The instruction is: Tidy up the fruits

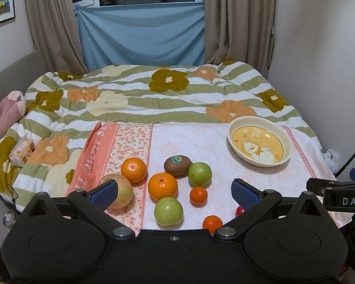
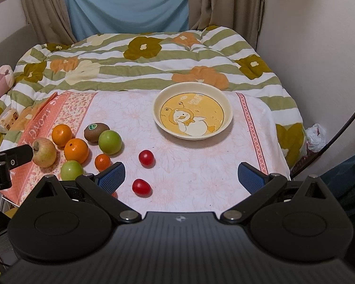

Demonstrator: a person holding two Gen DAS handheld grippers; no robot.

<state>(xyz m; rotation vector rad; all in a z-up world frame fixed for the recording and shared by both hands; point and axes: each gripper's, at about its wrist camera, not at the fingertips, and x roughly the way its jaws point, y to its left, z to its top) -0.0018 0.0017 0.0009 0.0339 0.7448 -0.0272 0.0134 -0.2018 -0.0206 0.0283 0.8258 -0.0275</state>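
Fruit lies clustered on a pink floral cloth (image 1: 201,142): an apple (image 1: 120,193), two oranges (image 1: 133,170) (image 1: 162,186), a kiwi (image 1: 178,165), two green fruits (image 1: 199,174) (image 1: 168,211), two small mandarins (image 1: 198,195) (image 1: 212,223). Two cherry tomatoes (image 2: 146,157) (image 2: 141,187) lie nearer the right gripper. An empty yellow duck plate (image 2: 224,125) sits at the back right; it also shows in the left wrist view (image 1: 234,142). My left gripper (image 1: 175,190) is open above the cluster. My right gripper (image 2: 181,177) is open, near the tomatoes.
The cloth covers a small table at the foot of a bed with a striped floral quilt (image 1: 153,94). A tissue pack (image 1: 22,151) lies on the quilt at left. A wall (image 2: 319,47) stands close on the right, curtains (image 1: 236,19) behind.
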